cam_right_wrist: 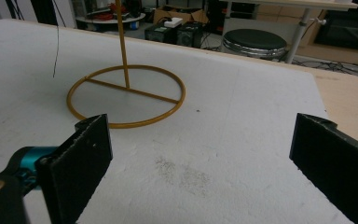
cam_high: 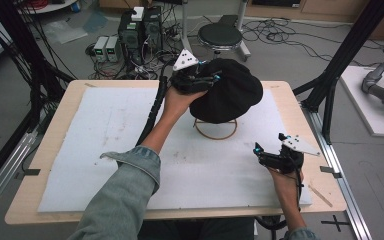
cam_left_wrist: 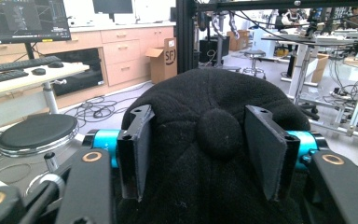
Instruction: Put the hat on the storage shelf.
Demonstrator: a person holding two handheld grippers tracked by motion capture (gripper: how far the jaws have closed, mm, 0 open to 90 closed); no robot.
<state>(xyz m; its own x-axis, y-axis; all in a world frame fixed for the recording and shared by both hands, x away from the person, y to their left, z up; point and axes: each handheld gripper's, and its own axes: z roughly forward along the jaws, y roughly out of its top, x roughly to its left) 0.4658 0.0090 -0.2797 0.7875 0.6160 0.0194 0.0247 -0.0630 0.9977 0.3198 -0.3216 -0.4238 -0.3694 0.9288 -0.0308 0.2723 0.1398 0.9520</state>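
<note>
So my left gripper (cam_high: 200,80) is up at the far side of the desk (cam_high: 55,130), jaws clamped on the black hat (cam_high: 227,92). In the left gripper view the hat (cam_left_wrist: 209,140) sits right between my two pads, both pressed into the fabric on either side of the little button on its crown. The hat is off the desk surface, sitting over the yellow wire stand (cam_high: 216,129), whose ring base rests on the white foam sheet (cam_high: 110,150) right underneath. Whether the hat is actually resting on the stand's pole I can't tell; the pole top is hidden under it.

My right gripper (cam_high: 267,152) is well apart from all that, low over the near right part of the foam sheet, jaws wide apart with nothing between them. The right gripper view looks across the sheet (cam_right_wrist: 242,154) at the stand (cam_right_wrist: 126,95): round ring, a crossbar, and a thin upright pole going out the top of the picture. There's a faint grey smudge on the foam just ahead of my jaws.

Beyond the far edge of the desk there's a round black stool (cam_high: 220,36) on the floor.
</note>
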